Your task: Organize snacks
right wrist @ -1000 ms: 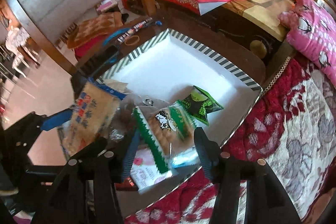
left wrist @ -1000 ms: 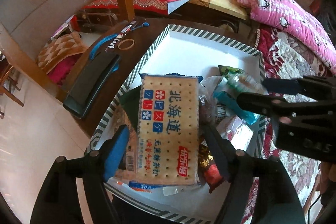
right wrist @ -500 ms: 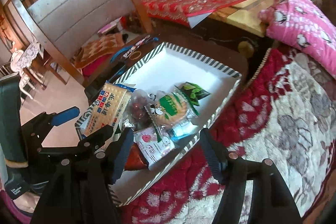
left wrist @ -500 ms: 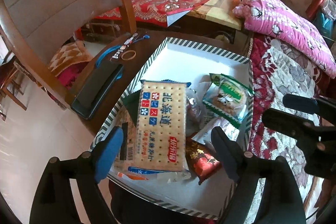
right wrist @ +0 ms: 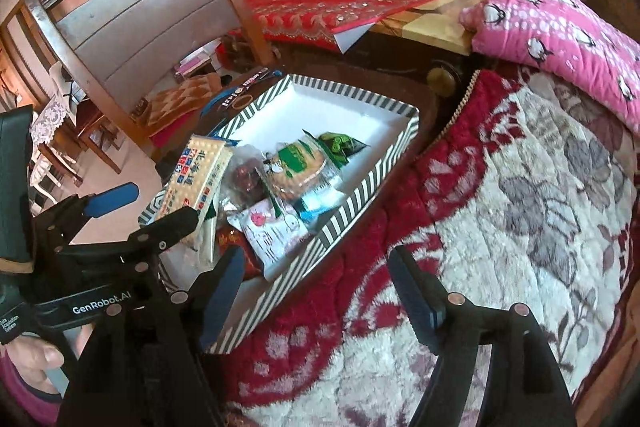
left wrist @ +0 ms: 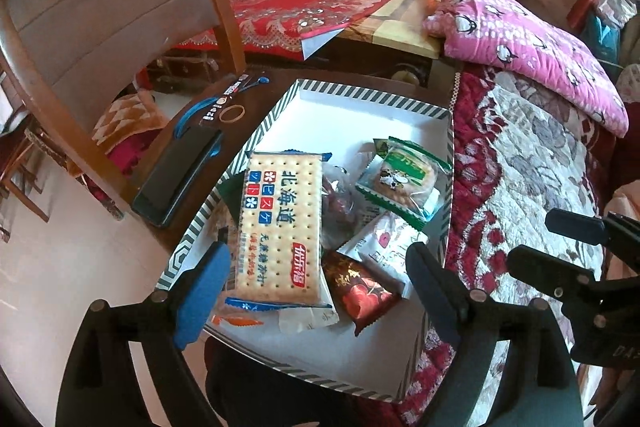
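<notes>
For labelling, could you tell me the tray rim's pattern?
Dark green-and-white stripes on the tray rim, clearest from the left wrist.

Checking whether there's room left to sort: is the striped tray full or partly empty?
Partly empty. The snacks, such as the cracker pack, crowd the near half of the striped tray; its far half shows bare white floor.

I'm seeing a black phone [left wrist: 176,175] lying along the dark table's [left wrist: 276,77] left edge, a rubber band [left wrist: 231,113] and blue lanyard [left wrist: 191,111] sitting nearer its far-left corner. A pink penguin quilt [left wrist: 532,47] is resting on the floral blanket [left wrist: 532,163].
</notes>
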A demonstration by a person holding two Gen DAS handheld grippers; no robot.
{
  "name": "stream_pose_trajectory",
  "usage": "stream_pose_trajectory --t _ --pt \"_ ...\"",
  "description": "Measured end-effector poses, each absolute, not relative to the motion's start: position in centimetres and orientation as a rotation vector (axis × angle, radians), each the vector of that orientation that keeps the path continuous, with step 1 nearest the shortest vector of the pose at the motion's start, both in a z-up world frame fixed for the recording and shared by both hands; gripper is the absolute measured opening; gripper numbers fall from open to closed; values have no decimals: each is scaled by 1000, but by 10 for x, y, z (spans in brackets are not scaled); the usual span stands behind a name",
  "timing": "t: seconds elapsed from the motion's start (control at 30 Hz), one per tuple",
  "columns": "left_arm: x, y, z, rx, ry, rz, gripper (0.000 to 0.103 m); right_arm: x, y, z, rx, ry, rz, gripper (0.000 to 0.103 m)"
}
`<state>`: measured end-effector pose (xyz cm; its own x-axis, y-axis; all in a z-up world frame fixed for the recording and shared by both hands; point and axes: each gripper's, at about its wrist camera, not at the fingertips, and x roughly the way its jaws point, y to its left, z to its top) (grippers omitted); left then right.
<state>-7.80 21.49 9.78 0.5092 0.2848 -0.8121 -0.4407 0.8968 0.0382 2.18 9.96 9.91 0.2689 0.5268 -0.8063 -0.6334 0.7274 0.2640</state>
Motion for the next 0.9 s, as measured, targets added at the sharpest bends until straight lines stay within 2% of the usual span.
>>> stream_pose_trajectory --t 0.9 --pt "-81 202 101 -143 913 428 89 18 85 98 -103 1047 767 80"
